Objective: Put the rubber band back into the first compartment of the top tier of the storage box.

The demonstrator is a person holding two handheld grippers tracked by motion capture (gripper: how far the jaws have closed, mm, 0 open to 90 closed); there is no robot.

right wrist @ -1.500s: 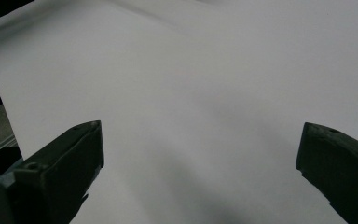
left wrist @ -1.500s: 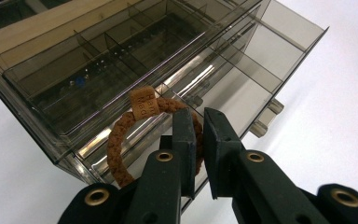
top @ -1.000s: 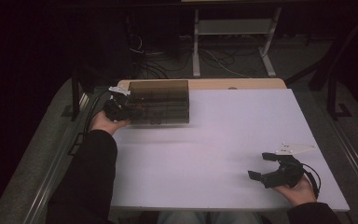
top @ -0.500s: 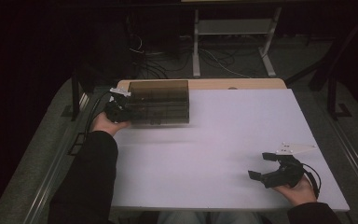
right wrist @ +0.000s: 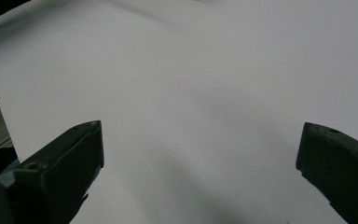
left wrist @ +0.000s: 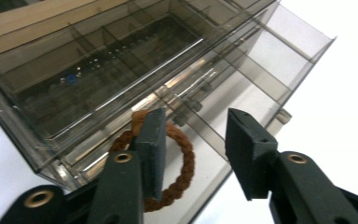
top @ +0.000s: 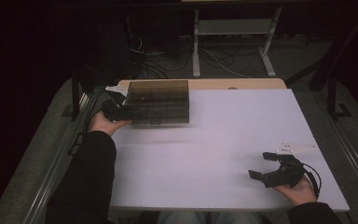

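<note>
left tongs [left wrist: 193, 154] have just been opening at the near end of the smoky plastic organizer box [top: 157, 101]; the brown braided hair tie [left wrist: 168, 161] lies released in the end compartment, looped round one jaw, no pad pressing it, so the drop looks done and only the withdrawal is left. right tongs [top: 271, 169] rest spread wide and empty on the bare white worktop [top: 223, 140]; dim room, cables and a desk frame on the floor beyond.

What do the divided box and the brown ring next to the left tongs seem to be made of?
Divided box: most likely hard, smoke-tinted clear plastic with a glossy finish; the partitions and the table show through its walls, and its edges catch light.

Brown ring: probably soft fabric or cord, matte; it looks twisted like a braid, perhaps a hair tie. It lies in the box's near compartment beside the left tongs, whose jaws have just been opening.
</note>
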